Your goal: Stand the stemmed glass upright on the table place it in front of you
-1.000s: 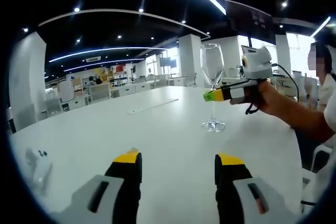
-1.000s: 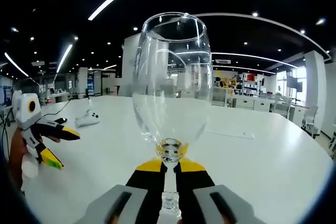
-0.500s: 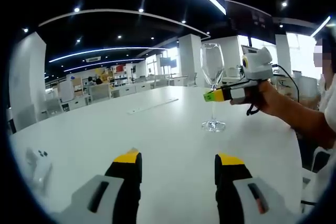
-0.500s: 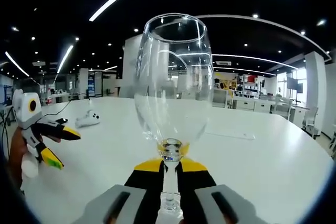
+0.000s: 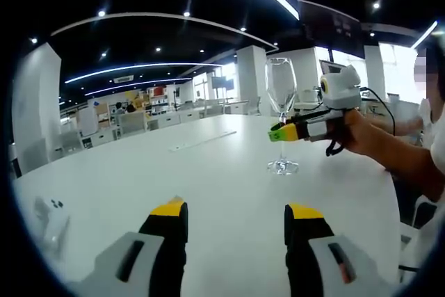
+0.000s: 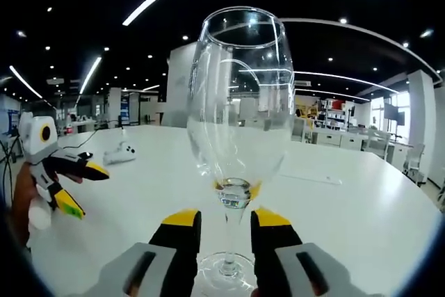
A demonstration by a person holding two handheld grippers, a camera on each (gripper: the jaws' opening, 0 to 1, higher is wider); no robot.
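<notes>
Upright on the broad white table (image 5: 208,172) stands one clear, empty stemmed wine glass (image 6: 238,137), its round foot flat on the tabletop. In the right gripper view the right gripper (image 6: 226,224) has its two yellow-tipped black jaws parted, one on each side of the stem and clear of it, so the glass is released and stands on its own. In the left gripper view the same glass (image 5: 281,102) stands towards the far right of the table, with the right gripper (image 5: 277,133) reaching in from the right at stem height, held by a person's hand (image 5: 354,133). The left gripper (image 5: 235,210) hangs over the near part of the table with its two jaws spread wide and nothing between them. One small white controller-like object (image 6: 119,153) lies on the table to the far left in the right gripper view, beyond the left gripper (image 6: 80,186) with its jaws apart.
</notes>
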